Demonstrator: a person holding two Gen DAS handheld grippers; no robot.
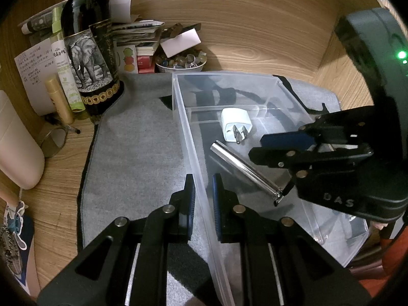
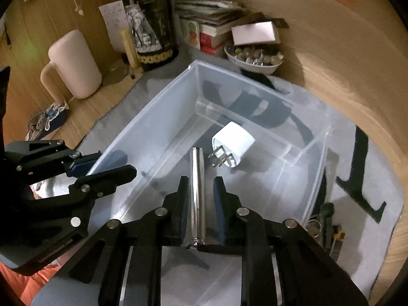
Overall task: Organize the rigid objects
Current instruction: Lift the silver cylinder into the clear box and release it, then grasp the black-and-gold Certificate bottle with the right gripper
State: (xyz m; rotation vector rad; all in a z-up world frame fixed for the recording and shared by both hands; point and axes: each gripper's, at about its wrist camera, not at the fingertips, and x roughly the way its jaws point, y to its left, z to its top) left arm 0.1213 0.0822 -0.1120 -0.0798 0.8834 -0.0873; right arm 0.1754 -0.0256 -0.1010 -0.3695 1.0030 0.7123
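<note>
A clear plastic bin point(image 1: 193, 158) point(image 2: 158, 117) sits on a grey mat. A white plug adapter point(image 1: 236, 125) point(image 2: 234, 144) lies on its floor. A shiny metal cylinder point(image 1: 244, 170) point(image 2: 197, 191) lies in the bin between the fingers of my right gripper point(image 2: 201, 181) point(image 1: 278, 148). The jaws stand slightly apart from the cylinder, so the right gripper is open. My left gripper point(image 1: 204, 181) point(image 2: 112, 168) straddles the bin's left wall, one finger inside and one outside, and it looks closed on the wall.
A dark wine bottle point(image 1: 89, 51), small bottles, papers, books and a bowl of stones point(image 1: 181, 62) crowd the back of the wooden desk. A pink mug point(image 2: 74, 63) stands at left. Keys and small tools point(image 2: 326, 224) lie on the mat right of the bin.
</note>
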